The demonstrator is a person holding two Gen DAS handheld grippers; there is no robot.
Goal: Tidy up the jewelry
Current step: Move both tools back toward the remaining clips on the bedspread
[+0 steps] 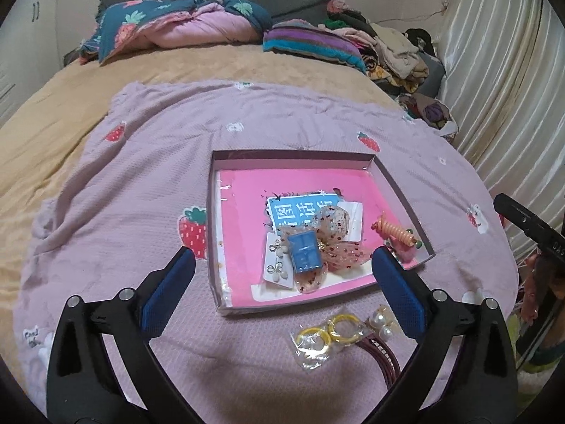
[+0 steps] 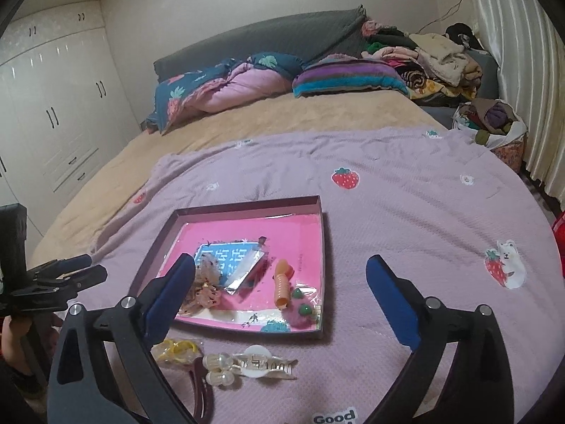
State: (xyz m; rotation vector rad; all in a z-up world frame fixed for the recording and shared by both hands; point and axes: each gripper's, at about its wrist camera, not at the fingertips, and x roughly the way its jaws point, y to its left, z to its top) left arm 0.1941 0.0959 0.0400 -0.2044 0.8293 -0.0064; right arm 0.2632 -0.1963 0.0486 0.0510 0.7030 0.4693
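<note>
Room's pretty lived-in. The bed [image 2: 106,208] has a tan sheet with a lilac strawberry-print blanket [image 2: 406,212] spread over the near half. Up by the grey headboard [image 2: 268,39] there's a bunched-up navy and pink quilt [image 2: 219,84] next to a striped pillow [image 2: 346,77], then a messy pile of clothes [image 2: 438,60] by the pale curtain [image 2: 522,70]. White wardrobe [image 2: 49,106] along the left wall.
</note>
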